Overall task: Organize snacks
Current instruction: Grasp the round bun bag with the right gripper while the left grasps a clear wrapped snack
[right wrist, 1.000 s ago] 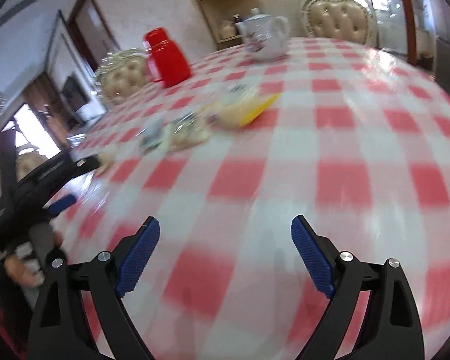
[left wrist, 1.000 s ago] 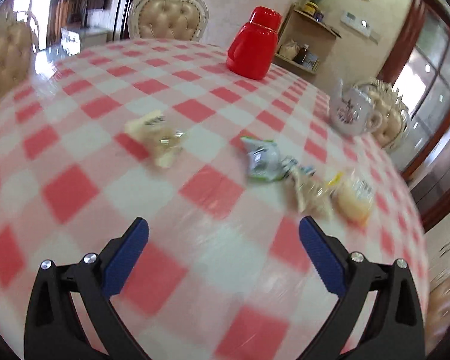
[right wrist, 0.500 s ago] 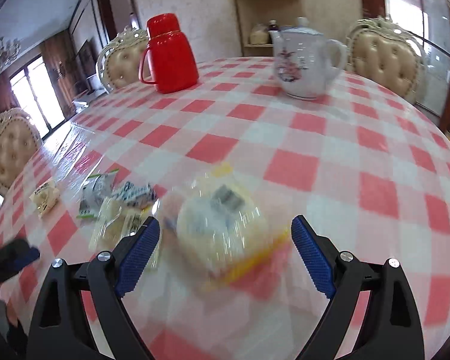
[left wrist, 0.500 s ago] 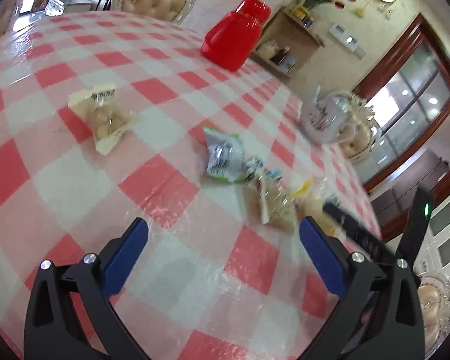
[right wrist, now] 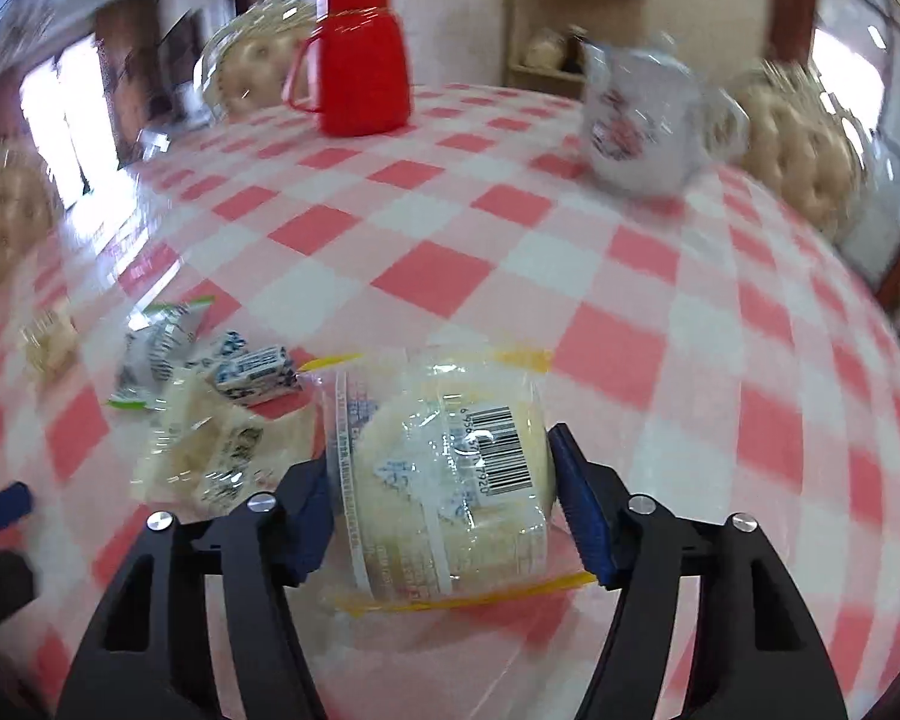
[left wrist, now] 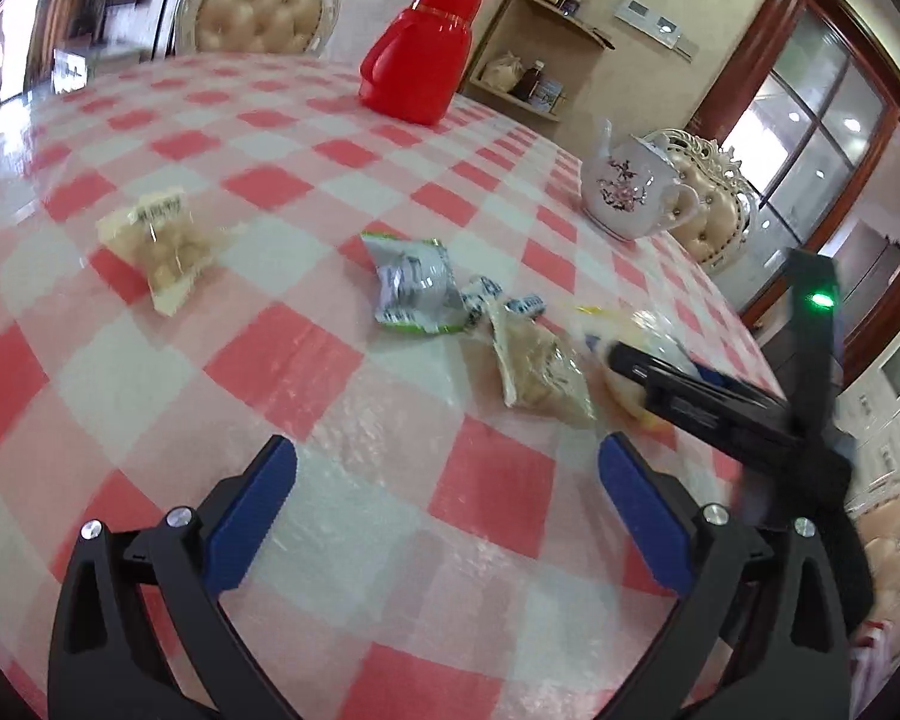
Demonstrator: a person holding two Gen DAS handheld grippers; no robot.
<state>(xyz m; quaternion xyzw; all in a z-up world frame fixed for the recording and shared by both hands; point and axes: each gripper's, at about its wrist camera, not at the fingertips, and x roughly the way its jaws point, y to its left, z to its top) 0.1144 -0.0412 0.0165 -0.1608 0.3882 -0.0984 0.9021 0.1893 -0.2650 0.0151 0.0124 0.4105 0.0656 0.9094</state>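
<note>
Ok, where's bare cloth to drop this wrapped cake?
Free: the checks right of the wrapped cake up toward the teapot, and between the red flask and the snack cluster. Crowded just left of the right tongs.

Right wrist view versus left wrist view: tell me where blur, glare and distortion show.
Right wrist view: motion blur smears the teapot and chairs, while the wrapped cake between the fingers stays sharp enough to show its barcode. Left wrist view: mostly sharp, with slight blur on the beige snack packet; window glare whitens the tablecloth's left edge. Both: fisheye bulges the checks.
</note>
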